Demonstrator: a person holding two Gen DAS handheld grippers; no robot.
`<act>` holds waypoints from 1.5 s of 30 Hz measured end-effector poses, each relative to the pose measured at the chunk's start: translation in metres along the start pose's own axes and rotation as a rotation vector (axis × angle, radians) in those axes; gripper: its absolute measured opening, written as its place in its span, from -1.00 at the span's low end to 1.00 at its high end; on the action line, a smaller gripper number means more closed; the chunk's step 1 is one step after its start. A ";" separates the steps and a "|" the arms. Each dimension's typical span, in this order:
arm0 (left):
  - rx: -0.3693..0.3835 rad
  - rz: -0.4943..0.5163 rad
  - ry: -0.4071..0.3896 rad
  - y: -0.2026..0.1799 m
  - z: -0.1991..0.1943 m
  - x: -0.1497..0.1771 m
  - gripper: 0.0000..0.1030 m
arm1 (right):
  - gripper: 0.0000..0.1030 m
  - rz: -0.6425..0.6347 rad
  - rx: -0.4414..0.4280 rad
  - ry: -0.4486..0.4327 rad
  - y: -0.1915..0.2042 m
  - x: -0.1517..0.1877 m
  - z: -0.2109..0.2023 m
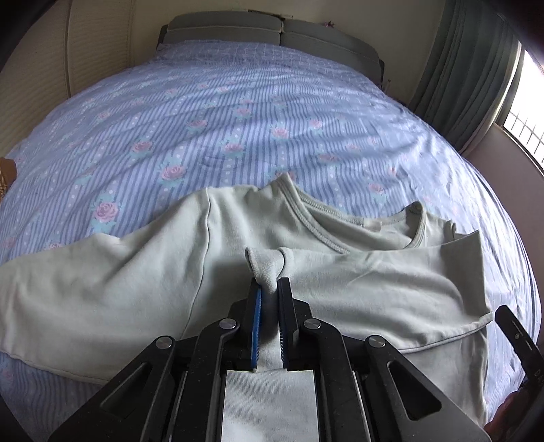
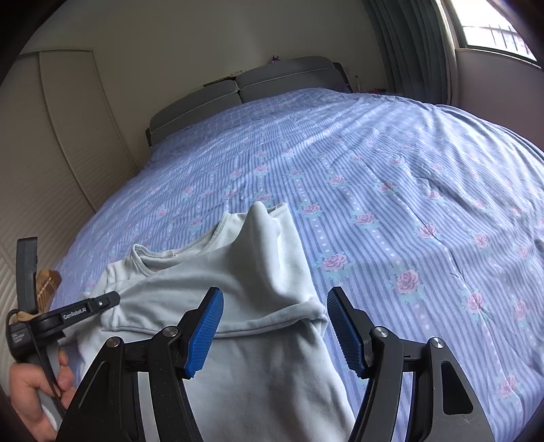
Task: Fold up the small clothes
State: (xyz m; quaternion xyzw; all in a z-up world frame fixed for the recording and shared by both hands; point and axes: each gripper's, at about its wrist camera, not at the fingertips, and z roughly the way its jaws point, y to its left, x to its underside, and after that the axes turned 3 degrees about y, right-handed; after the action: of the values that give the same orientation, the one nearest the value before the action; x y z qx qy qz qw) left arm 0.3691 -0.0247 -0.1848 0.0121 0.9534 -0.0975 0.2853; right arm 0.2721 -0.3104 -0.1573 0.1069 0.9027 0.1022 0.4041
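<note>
A pale green long-sleeved top (image 1: 142,272) lies rumpled on the bed, its neckline (image 1: 326,217) toward the headboard. My left gripper (image 1: 269,289) is shut on a pinched fold of this top, the cloth bunching up just past the blue pads (image 1: 255,326). In the right wrist view the same top (image 2: 258,289) lies under and ahead of my right gripper (image 2: 275,299), which stands open above a folded sleeve edge without pressing it. At that view's left edge the left gripper's body (image 2: 85,307) shows, held by a hand (image 2: 30,391).
The bed carries a blue striped cover with pink roses (image 1: 238,112), stretching far toward a grey headboard (image 1: 272,34). A wall with cream slatted doors (image 2: 40,163) runs along the left; green curtains (image 1: 459,85) and a window (image 2: 493,30) stand at the right.
</note>
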 end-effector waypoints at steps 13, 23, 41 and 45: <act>-0.025 0.003 -0.015 -0.006 0.000 0.008 -0.78 | 0.25 -0.162 0.180 0.107 -0.019 0.013 0.004; -0.039 -0.014 -0.014 -0.001 0.000 0.009 -0.74 | 0.25 -0.102 0.257 0.098 -0.025 -0.005 0.028; -0.088 -0.010 -0.044 -0.009 -0.009 0.016 -0.70 | -0.24 -0.127 0.022 0.203 -0.020 -0.064 0.075; -0.088 -0.010 -0.044 -0.007 -0.008 0.017 -0.69 | -0.31 -0.133 -0.020 0.231 -0.017 -0.060 0.089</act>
State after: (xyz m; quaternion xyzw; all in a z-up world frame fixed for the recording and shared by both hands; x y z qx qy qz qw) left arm 0.3501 -0.0308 -0.1862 -0.0075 0.9503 -0.0570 0.3058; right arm 0.3759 -0.3343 -0.1771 0.0304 0.9472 0.0960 0.3043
